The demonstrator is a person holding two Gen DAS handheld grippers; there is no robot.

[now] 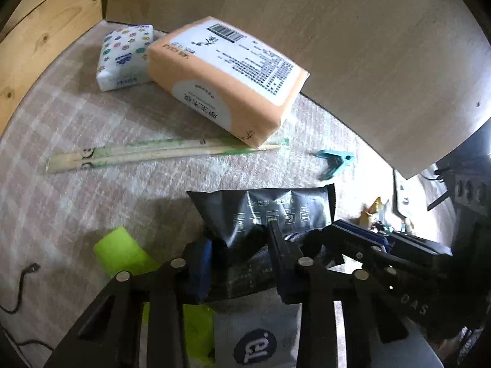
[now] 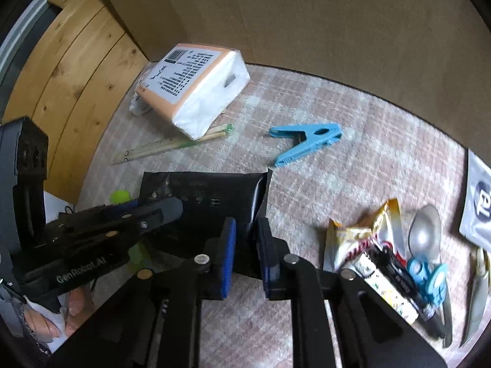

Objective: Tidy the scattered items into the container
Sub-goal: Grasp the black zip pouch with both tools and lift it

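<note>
Both tools sit on the black pouch point(image 2: 202, 196): right tool point(image 2: 247, 257) has its blue pads clamped on the pouch's near-right edge, left tool point(image 1: 242, 260) pinches its near-left part, so each is closed on the pouch rather than empty. Pouch lies near-centre on the checked worktop point(image 2: 353, 141), not lifted clear as far as I can tell. Progress looks early: no container shows in either view, so I can't say where it is or what it holds. Everything visible is loose on the worktop. Far of the pouch: wrapped chopsticks point(image 1: 147, 155) with the orange tissue pack point(image 1: 227, 79) resting on their right end, patterned tissue pack point(image 1: 124, 56) touching it on the far left. Blue clothespin point(image 2: 307, 142) to the far right, apart. Near right: snack wrappers point(image 2: 365, 245), spoon point(image 2: 425, 233), small blue clip point(image 2: 426, 279), white sachet point(image 2: 478, 199). Green piece point(image 1: 122, 248) just left of the pouch. Judgement: nearly all items left to move.
</note>
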